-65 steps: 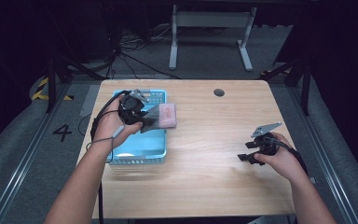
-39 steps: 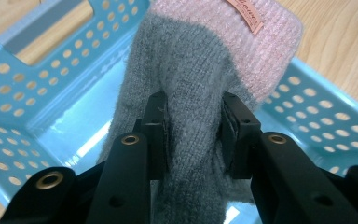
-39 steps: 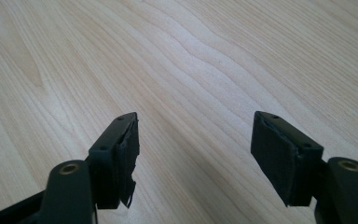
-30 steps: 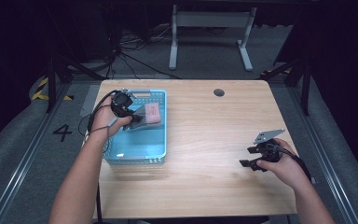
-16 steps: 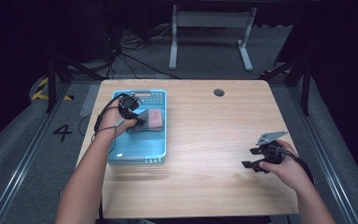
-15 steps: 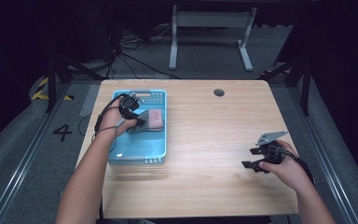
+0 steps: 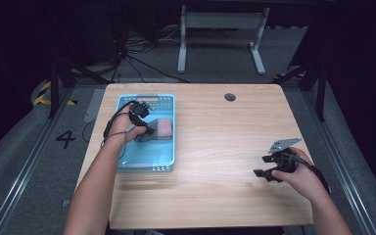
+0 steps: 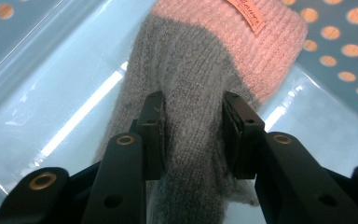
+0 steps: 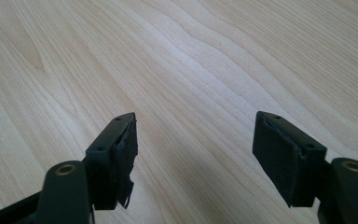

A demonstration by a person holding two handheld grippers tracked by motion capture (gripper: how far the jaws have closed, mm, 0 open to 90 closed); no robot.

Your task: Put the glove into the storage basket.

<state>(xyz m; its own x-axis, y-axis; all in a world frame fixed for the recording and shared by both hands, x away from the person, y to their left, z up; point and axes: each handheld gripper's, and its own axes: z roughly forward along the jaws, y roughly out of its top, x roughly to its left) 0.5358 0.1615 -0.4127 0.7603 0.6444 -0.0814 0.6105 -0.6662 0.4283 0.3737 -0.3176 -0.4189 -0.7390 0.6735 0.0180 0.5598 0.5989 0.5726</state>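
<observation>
Table: (image 7: 215, 147) pale wood-grain top with rounded corners; a small round dark cable hole (image 7: 230, 97) sits near its far edge.
Basket: (image 7: 127, 164) light blue plastic, perforated walls, standing on the left part of the table.
Knitted sock: (image 8: 191, 93) grey body with a pink ribbed cuff bearing a small label; it lies inside the basket, on its floor.
Left tool: (image 8: 193, 135) reaches into the basket; its jaws have just been easing apart, yet the pads still press the grey knit pinched between them.
Right tool: (image 9: 196, 149) jaws wide apart with nothing between them, held low over bare wood at the right near part of the table, well apart from the basket.
Floor: (image 7: 24, 186) grey carpet around the table; a painted figure 4 (image 7: 65, 139) and a yellow-black striped marking (image 7: 44, 93) lie to the left.
Room: dark background; a grey metal stand (image 7: 220, 36) and loose black cables (image 7: 132, 54) lie beyond the far edge.
</observation>
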